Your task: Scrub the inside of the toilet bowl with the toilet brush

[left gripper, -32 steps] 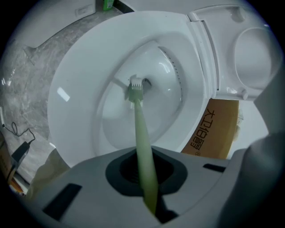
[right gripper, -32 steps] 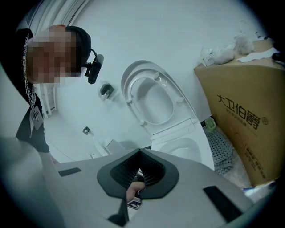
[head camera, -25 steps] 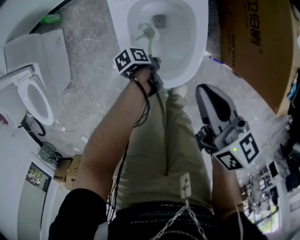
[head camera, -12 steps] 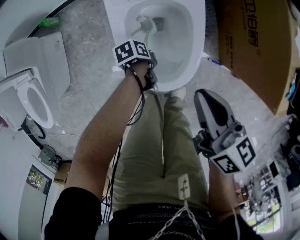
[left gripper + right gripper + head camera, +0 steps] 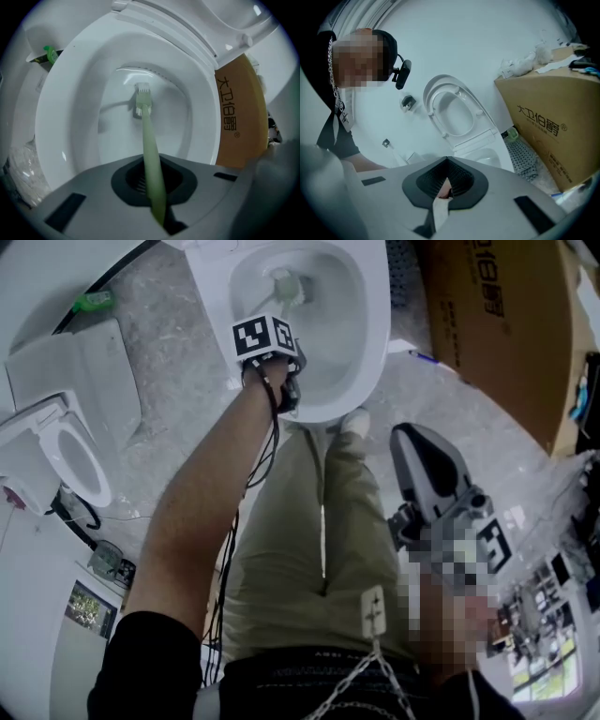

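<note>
- The left tongs (image 5: 296, 369) are clenched on the pale green handle of the toilet brush (image 5: 142, 101). The brush head sits low on the far inner wall of the toilet bowl (image 5: 61, 117), just under the rim line.
- The handle is thin and smooth-looking, and it is pinched near its end. Hard sideways scrubbing could twist it in the tongs, so the head would roll off the porcelain instead of scouring.
- The long handle also gives the head leverage. Pressing too hard could pry the handle loose and drop the brush into the bowl.
- A fast stroke that runs up past the rim could flick droplets onto the floor, the person's trouser leg or the cardboard box (image 5: 497, 324) beside the bowl.
- The cable (image 5: 274, 423) that runs from the left tongs along the forearm hangs near the front rim and might snag or brush it on a deeper reach.
- The right tongs (image 5: 414, 432) are pressed together with nothing identifiable in them. They are held by the person's thigh, well apart from the bowl, so they cannot steady anything.
</note>
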A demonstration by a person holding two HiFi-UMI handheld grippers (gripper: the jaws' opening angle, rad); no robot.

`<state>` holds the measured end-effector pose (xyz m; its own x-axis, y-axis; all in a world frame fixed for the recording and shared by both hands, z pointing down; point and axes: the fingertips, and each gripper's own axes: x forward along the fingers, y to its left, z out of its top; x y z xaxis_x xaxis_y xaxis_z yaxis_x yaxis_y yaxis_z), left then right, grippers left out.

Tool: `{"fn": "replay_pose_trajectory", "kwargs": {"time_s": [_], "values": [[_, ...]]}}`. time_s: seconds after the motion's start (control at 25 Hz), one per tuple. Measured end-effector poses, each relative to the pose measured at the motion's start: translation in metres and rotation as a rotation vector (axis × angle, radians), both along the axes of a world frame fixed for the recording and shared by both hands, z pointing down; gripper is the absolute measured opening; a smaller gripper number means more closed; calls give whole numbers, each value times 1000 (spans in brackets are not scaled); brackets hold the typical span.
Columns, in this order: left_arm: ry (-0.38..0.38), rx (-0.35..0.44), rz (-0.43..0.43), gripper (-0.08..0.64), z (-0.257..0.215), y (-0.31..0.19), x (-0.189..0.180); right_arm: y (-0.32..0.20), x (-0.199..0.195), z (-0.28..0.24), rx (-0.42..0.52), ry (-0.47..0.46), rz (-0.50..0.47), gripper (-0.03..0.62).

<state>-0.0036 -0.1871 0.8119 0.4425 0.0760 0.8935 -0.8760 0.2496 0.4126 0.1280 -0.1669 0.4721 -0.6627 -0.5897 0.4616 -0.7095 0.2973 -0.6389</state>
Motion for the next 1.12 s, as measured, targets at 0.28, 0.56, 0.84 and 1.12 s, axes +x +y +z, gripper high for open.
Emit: {"fn": "replay_pose_trajectory", "kwargs": {"time_s": [0.28, 0.56, 0.84, 1.12], "values": [[-114, 50, 290, 2, 5, 0, -7, 9, 20, -2, -5, -6, 26, -8], [-184, 69, 502, 2, 2, 3, -9, 22, 27, -10, 25, -10, -15, -8], [-132, 38, 551, 2, -5, 13, 19, 33, 41, -18, 34, -23, -41, -8], [-119, -64, 664, 2, -11, 58, 24, 39, 47, -26, 55, -21, -68, -8]]}}
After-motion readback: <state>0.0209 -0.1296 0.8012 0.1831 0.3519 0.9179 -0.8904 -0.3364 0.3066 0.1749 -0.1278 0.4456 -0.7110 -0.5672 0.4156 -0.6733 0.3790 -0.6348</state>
